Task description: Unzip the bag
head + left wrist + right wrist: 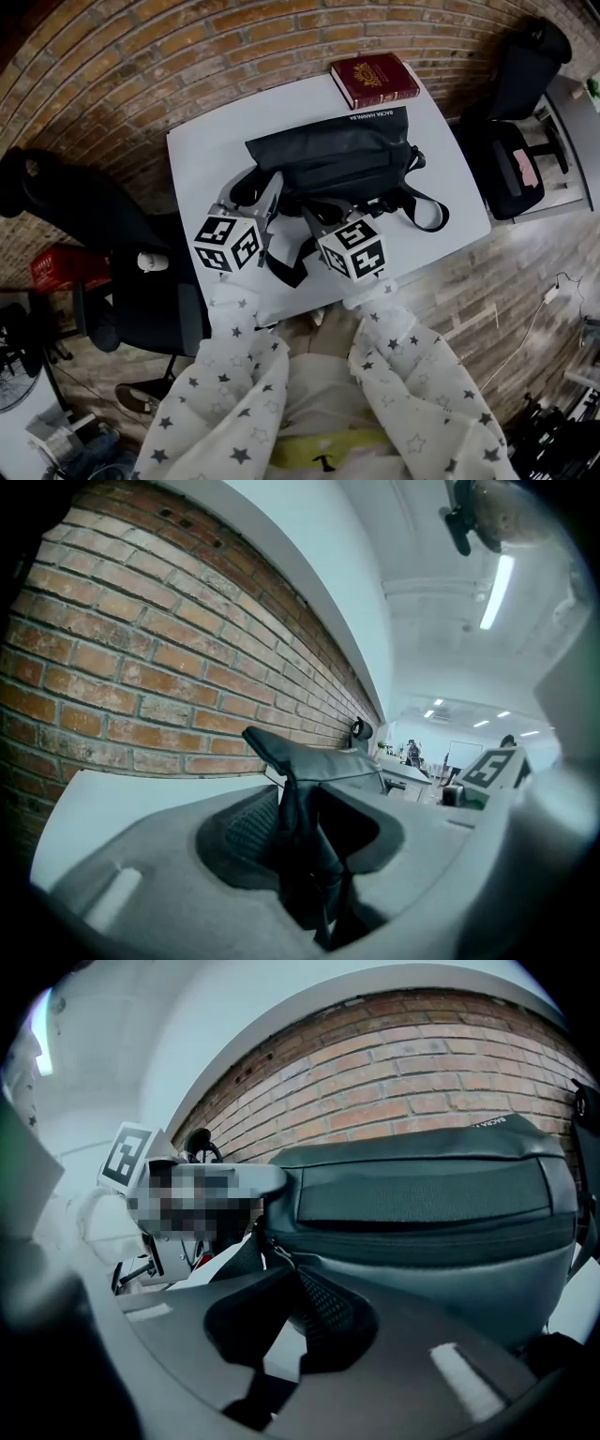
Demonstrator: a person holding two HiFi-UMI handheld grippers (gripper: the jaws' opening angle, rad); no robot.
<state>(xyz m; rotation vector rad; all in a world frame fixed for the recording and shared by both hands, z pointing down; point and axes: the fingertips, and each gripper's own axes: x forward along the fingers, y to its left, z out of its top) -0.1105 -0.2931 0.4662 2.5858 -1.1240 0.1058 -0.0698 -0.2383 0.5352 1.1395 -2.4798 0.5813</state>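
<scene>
In the head view the marker cubes of the left tongs [255, 187] and right tongs [323, 214] cover the near edge of the black soft fabric bag [328, 159], hiding its zip there. In the right gripper view the right tongs' tips meet in shadow, and whether they pinch the small metal zip pull [275, 1252] cannot be told. Gold print on the dark red hardcover book [374, 79] is too small to read.
</scene>
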